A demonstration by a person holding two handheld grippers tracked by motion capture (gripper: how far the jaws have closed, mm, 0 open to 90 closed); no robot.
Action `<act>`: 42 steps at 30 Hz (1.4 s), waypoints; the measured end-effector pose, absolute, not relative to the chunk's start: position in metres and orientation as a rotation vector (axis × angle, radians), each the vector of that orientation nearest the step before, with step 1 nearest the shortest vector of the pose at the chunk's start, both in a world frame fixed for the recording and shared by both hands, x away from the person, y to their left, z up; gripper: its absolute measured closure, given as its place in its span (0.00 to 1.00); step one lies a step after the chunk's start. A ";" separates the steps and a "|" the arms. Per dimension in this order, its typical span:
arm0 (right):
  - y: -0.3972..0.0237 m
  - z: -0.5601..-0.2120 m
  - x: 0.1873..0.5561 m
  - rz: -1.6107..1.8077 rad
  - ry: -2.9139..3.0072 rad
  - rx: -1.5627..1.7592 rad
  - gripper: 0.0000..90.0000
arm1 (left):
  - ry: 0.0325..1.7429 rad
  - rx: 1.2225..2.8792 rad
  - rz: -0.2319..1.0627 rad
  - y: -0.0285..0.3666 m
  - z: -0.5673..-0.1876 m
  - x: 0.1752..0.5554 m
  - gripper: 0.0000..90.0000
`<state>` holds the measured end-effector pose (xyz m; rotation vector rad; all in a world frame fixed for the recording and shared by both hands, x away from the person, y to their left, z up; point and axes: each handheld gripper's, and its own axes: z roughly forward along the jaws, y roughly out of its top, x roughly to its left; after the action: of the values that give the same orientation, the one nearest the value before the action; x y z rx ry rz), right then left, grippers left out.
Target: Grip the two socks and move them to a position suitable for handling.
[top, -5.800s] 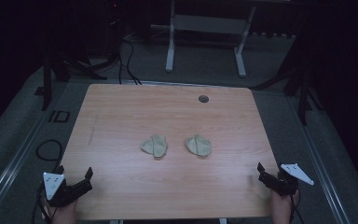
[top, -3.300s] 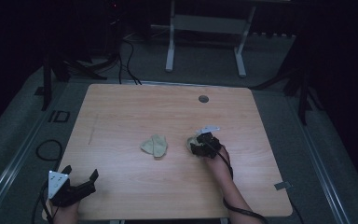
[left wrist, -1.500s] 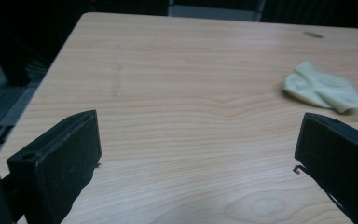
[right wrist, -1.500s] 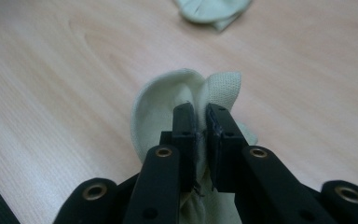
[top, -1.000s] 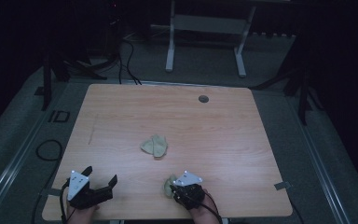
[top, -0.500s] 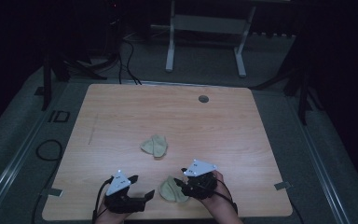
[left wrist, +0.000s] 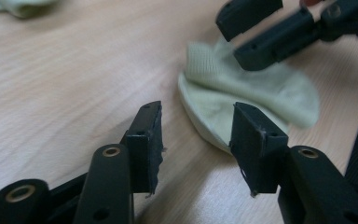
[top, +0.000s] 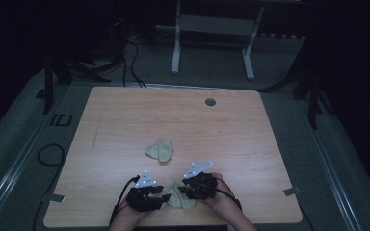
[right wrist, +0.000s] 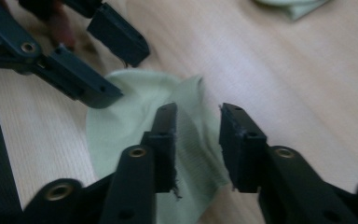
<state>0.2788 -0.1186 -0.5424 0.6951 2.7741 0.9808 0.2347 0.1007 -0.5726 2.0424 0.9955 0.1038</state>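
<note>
Lying flat near the counter's (top: 125,120) front edge, the pale green sock (top: 180,196) sits between both grippers. Left gripper (left wrist: 196,140) jaws, just closing, straddle its edge without pressing; right gripper (right wrist: 196,135) jaws stand parted over its cuff.

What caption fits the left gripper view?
Left gripper jaws open beside a pale green sock on the wooden table.

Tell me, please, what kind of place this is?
Probably a lab or recording workspace, dimly lit: a bare wooden table, cables on the grey floor, a metal stand behind, and two pale socks being handled.
</note>
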 end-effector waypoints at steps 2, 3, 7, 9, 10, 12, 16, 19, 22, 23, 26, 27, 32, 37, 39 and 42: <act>-0.118 -0.548 0.279 0.961 2.804 0.688 0.79 | 1.000 2.049 0.092 0.098 -0.572 0.237 0.71; -0.118 -0.550 0.279 0.951 2.818 0.685 0.81 | 1.004 2.057 0.104 0.097 -0.572 0.237 0.77; -0.121 -0.549 0.279 0.989 2.813 0.732 0.95 | 1.010 2.067 0.098 0.092 -0.571 0.238 0.97; -0.123 -0.544 0.276 1.004 2.785 0.725 0.96 | 1.012 2.067 0.115 0.091 -0.569 0.237 0.98; -0.125 -0.540 0.274 1.019 2.768 0.726 0.96 | 1.013 2.065 0.122 0.091 -0.568 0.236 0.98; -0.130 -0.532 0.270 1.057 2.738 0.736 0.96 | 1.018 2.062 0.145 0.090 -0.566 0.233 0.98; -0.150 -0.514 0.264 1.098 2.651 0.769 0.96 | 1.032 2.066 0.185 0.089 -0.565 0.229 0.98; -0.169 -0.505 0.262 1.104 2.604 0.810 0.96 | 1.040 2.068 0.190 0.089 -0.565 0.227 0.98; -0.189 -0.505 0.261 1.082 2.574 0.869 0.96 | 1.047 2.065 0.184 0.089 -0.565 0.228 0.98; -0.195 -0.507 0.262 1.074 2.579 0.892 0.96 | 1.048 2.066 0.175 0.089 -0.566 0.228 0.98; -0.211 -0.517 0.263 1.040 2.579 0.965 0.96 | 1.050 2.069 0.151 0.087 -0.567 0.230 0.98; -0.214 -0.520 0.264 1.026 2.579 0.979 0.96 | 1.050 2.069 0.150 0.087 -0.568 0.229 0.98; -0.224 -0.540 0.267 0.973 2.602 1.057 0.94 | 1.038 2.077 0.146 0.082 -0.569 0.229 0.98; -0.228 -0.552 0.262 0.941 2.612 1.077 0.78 | 1.028 2.080 0.137 0.083 -0.570 0.231 0.88; -0.230 -0.549 0.262 0.939 2.595 1.068 0.69 | 1.016 2.077 0.135 0.084 -0.569 0.230 0.81; -0.233 -0.541 0.262 0.952 2.577 1.049 0.60 | 1.005 2.049 0.140 0.088 -0.567 0.228 0.66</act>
<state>0.2620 -0.2329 -0.5414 1.0494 2.5770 0.9524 0.2281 0.0878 -0.5671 2.0490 1.0047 0.1395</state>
